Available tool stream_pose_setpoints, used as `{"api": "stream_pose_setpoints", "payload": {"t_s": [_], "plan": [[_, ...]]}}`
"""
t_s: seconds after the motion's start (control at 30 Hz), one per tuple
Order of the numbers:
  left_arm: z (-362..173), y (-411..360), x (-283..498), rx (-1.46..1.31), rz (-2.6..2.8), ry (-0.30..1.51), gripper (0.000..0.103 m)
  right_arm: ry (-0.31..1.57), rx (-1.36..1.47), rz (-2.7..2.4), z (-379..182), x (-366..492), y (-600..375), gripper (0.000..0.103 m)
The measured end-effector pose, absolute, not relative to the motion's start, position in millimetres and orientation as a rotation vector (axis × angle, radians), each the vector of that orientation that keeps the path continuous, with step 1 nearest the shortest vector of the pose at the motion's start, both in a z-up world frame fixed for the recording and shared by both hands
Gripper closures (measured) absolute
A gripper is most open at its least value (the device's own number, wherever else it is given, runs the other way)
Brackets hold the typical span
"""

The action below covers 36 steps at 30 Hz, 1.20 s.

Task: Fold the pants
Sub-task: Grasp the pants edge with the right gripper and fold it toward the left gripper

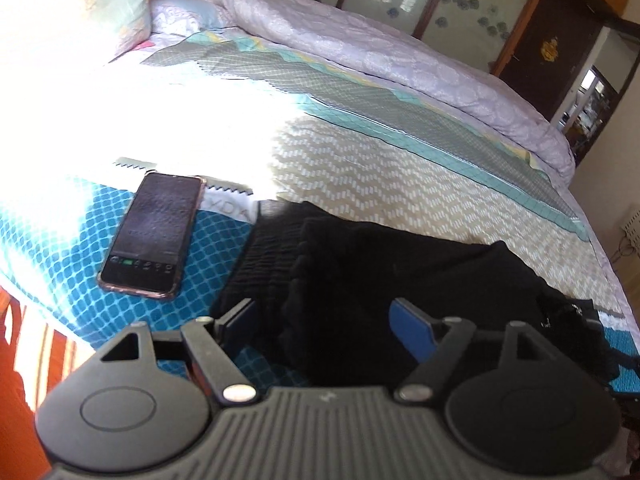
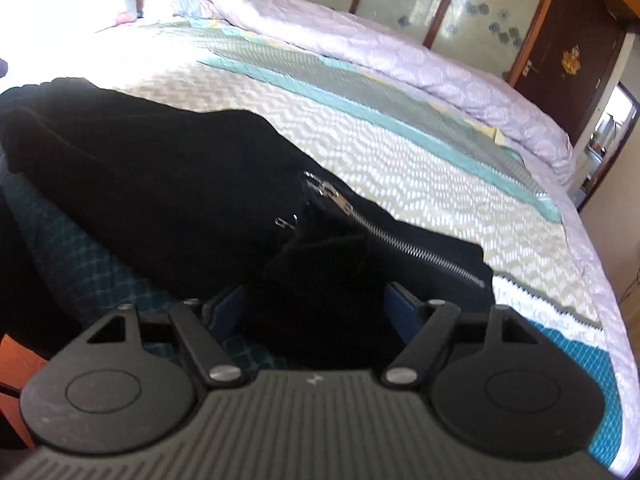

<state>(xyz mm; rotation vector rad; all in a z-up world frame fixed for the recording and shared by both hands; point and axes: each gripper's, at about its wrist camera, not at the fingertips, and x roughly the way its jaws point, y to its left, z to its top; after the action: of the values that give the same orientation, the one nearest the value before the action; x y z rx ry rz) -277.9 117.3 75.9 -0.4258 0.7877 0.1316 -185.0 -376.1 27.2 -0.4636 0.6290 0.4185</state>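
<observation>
Black pants (image 1: pixel 360 264) lie folded over along the near edge of the bed; the ribbed waistband (image 1: pixel 256 264) is at the left. My left gripper (image 1: pixel 324 320) is open, its blue pads on either side of the near edge of the pants. In the right wrist view the pants (image 2: pixel 168 184) stretch from the left to the middle, with a silver zipper (image 2: pixel 400 240) showing. My right gripper (image 2: pixel 316 304) is open, with a bunched part of the black cloth between its spread fingers.
A phone (image 1: pixel 154 232) in a pink case lies on the blue patterned bedcover (image 1: pixel 80 240) left of the pants. A lilac quilt (image 1: pixel 360 40) is rolled along the far side. Pillows (image 1: pixel 76 8) are at the far left. The bed's edge and wooden floor (image 1: pixel 24 360) are at the near left.
</observation>
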Motion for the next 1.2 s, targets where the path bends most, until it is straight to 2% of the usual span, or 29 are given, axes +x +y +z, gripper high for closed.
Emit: {"api": "stream_pose_setpoints", "payload": {"t_s": [0.07, 0.1, 0.13, 0.17, 0.3, 0.37, 0.4, 0.5, 0.6, 0.73, 0.8, 0.87, 0.9, 0.93, 0.97, 1.0, 1.03, 1.1, 1.2], "plan": [[71.0, 133.5, -280.6, -0.478, 0.164, 0.79, 0.027, 0.61, -0.384, 0.429, 40.2, -184.0, -381.1, 0.058], [68.8, 139.0, -280.4, -0.503, 0.173, 0.794, 0.027, 0.614, -0.325, 0.431, 45.2, -180.1, -384.2, 0.065], [65.4, 145.0, -281.0, -0.532, 0.179, 0.798, 0.027, 0.615, -0.266, 0.425, 49.3, -174.7, -387.1, 0.077], [63.3, 148.0, -281.1, -0.55, 0.179, 0.8, 0.027, 0.609, -0.193, 0.405, 51.1, -165.2, -388.6, 0.08], [49.4, 152.9, -279.1, -0.588, 0.187, 0.832, 0.025, 0.678, 0.01, 0.288, 29.1, -128.6, -386.1, 0.082], [42.9, 155.3, -279.1, -0.623, 0.177, 0.852, 0.025, 0.79, -0.054, 0.243, -0.7, -114.8, -371.0, 0.08], [39.7, 156.4, -279.7, -0.647, 0.171, 0.859, 0.023, 0.762, -0.099, 0.235, -2.9, -119.0, -362.9, 0.079], [31.2, 158.9, -279.8, -0.701, 0.173, 0.862, 0.012, 0.679, -0.138, 0.213, 21.0, -132.8, -349.5, 0.076], [19.8, 155.1, -268.1, -0.735, 0.137, 0.882, 0.012, 0.58, -0.113, 0.302, 44.2, -137.8, -335.4, 0.076], [-2.4, 150.1, -244.2, -0.751, 0.123, 0.933, 0.011, 0.666, 0.022, 0.528, 43.1, -124.0, -286.8, 0.077], [-8.0, 149.9, -237.7, -0.783, 0.111, 0.925, 0.001, 0.722, 0.054, 0.62, 32.9, -114.2, -248.8, 0.079], [-7.1, 146.8, -234.9, -0.78, 0.127, 0.906, 0.001, 0.772, 0.102, 0.701, 21.3, -106.2, -216.6, 0.086], [-4.4, 143.1, -234.0, -0.751, 0.128, 0.893, 0.007, 0.806, 0.136, 0.73, 15.6, -101.6, -203.2, 0.087], [-0.3, 138.3, -233.6, -0.704, 0.129, 0.883, 0.017, 0.846, 0.168, 0.752, 9.1, -99.7, -190.0, 0.087], [2.2, 134.2, -232.2, -0.664, 0.119, 0.893, 0.044, 0.896, 0.184, 0.767, 0.0, -96.3, -177.3, 0.087], [2.0, 131.4, -231.5, -0.652, 0.103, 0.902, 0.057, 0.96, 0.162, 0.754, -13.0, -92.9, -164.2, 0.089], [2.9, 129.6, -232.3, -0.651, 0.099, 0.9, 0.059, 0.982, 0.145, 0.73, -25.0, -94.2, -155.0, 0.094], [6.5, 125.7, -233.5, -0.633, 0.097, 0.891, 0.07, 0.962, 0.179, 0.719, -25.9, -94.8, -153.5, 0.094], [22.5, 111.1, -233.9, -0.575, 0.093, 0.865, 0.074, 0.998, 0.237, 0.728, -24.3, -89.7, -161.1, 0.094]]}}
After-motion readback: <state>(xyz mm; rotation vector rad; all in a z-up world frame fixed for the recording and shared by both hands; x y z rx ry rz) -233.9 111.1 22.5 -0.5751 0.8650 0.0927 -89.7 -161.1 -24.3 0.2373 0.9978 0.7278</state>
